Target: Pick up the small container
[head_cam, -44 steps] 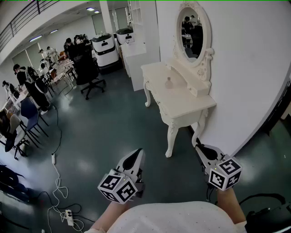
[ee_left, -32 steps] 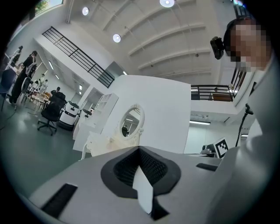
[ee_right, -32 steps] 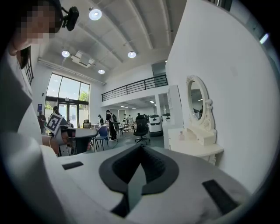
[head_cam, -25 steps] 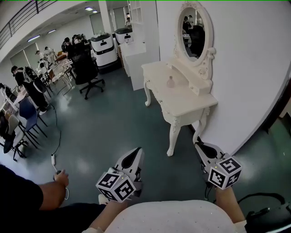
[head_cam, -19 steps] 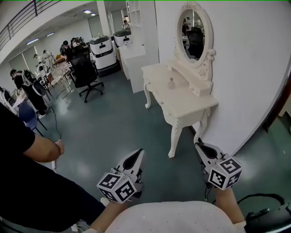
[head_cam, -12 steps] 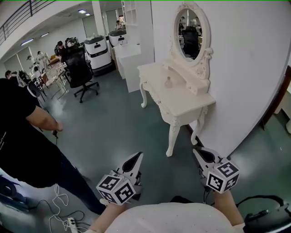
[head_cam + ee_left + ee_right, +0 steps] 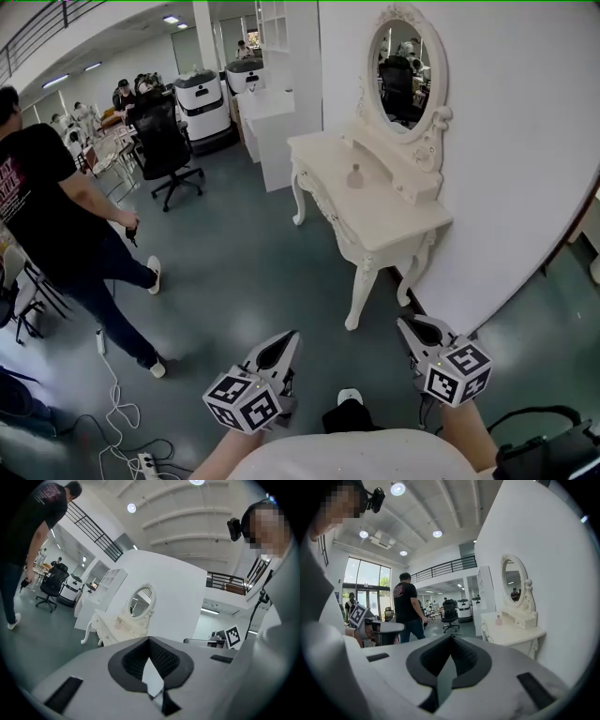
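The small container [image 7: 354, 176], a pale pink bottle, stands upright on the white dressing table [image 7: 375, 220] by the wall, below the oval mirror [image 7: 405, 70]. The right gripper view shows the same container [image 7: 498, 619] far ahead on the table [image 7: 513, 634]. Both grippers hang low over the floor, well short of the table. My left gripper [image 7: 289, 336] is shut and holds nothing. My right gripper [image 7: 405, 323] is also shut and empty, nearer the table's front leg. Each gripper's own view shows its jaws met at the tip, for the left gripper [image 7: 149, 640] and for the right gripper [image 7: 451, 637].
A person in a black shirt [image 7: 56, 216] walks across the floor at the left. A black office chair [image 7: 164, 141], white machines [image 7: 202, 98] and a white cabinet [image 7: 272, 141] stand behind. Cables and a power strip [image 7: 141, 461] lie at the lower left.
A person in black has come in from the left and walked out onto the floor. Both grippers have stayed low and shut, and the view has shifted slightly.
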Action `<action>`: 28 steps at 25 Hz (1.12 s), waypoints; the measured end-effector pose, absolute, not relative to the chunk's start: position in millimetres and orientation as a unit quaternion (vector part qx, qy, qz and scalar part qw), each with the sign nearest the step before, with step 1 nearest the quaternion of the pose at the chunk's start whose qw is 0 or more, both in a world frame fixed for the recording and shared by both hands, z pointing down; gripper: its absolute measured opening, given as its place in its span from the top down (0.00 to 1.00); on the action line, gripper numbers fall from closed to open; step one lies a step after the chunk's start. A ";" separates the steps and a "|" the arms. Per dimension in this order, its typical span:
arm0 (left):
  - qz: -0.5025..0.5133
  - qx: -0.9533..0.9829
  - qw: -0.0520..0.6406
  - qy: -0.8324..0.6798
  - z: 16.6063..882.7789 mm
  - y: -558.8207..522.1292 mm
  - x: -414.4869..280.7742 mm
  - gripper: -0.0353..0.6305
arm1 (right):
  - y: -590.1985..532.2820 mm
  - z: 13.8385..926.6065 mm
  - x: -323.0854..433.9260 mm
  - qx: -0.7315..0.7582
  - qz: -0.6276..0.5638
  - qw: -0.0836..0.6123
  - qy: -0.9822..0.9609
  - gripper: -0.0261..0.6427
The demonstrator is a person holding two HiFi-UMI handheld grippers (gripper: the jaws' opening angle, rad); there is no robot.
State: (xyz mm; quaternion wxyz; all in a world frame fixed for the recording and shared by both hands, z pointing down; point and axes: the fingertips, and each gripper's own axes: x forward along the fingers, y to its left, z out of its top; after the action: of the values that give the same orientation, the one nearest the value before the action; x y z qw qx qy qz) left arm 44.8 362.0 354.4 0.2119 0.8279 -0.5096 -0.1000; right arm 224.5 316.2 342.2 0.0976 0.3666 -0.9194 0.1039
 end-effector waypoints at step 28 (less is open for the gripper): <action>-0.094 0.816 0.185 -0.540 346.4 97.2 12.5 0.94 | 21.0 325.6 185.7 0.318 0.095 0.069 -0.941 0.96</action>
State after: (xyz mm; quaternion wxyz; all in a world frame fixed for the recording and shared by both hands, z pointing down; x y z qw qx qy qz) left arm 12.5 97.2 346.4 0.1852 0.8157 -0.5400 -0.0936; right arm 185.7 21.0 325.6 0.0691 0.3182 -0.9407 0.0951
